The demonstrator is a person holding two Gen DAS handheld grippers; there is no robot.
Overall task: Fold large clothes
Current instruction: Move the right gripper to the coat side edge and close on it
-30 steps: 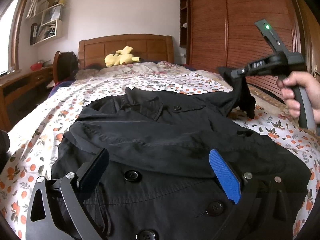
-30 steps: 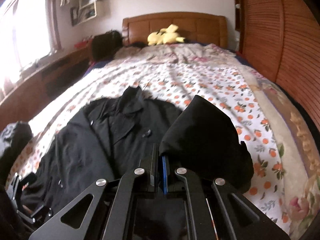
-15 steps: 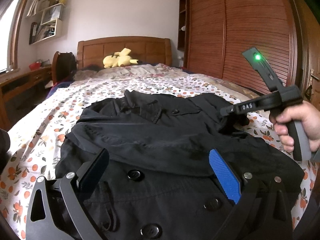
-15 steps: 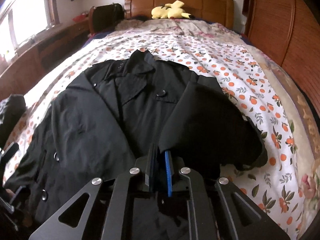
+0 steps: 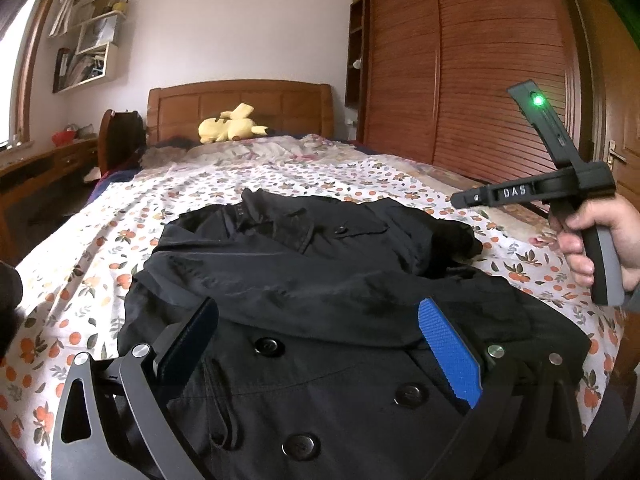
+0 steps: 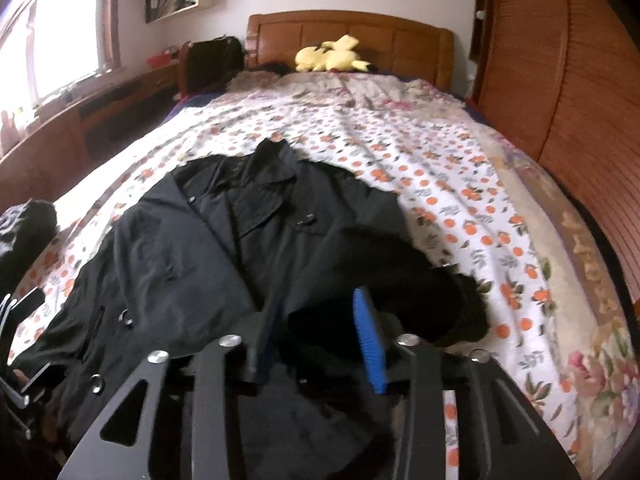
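Jaws of the right gripper (image 6: 320, 344) are opening just above a folded-in sleeve (image 6: 404, 276) of the black coat (image 5: 320, 264) lying buttoned-side up on the floral bedspread (image 6: 440, 168), while the left gripper (image 5: 320, 344) is hovering wide open over its front.

Both wrist views low over coat (image 5: 320, 280), facing headboard (image 6: 352, 36); shared bed (image 5: 280, 176).

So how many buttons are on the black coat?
4 buttons on the coat in the left view: one on the chest flap, three low on the front, near the left tongs. Folds may hide more.
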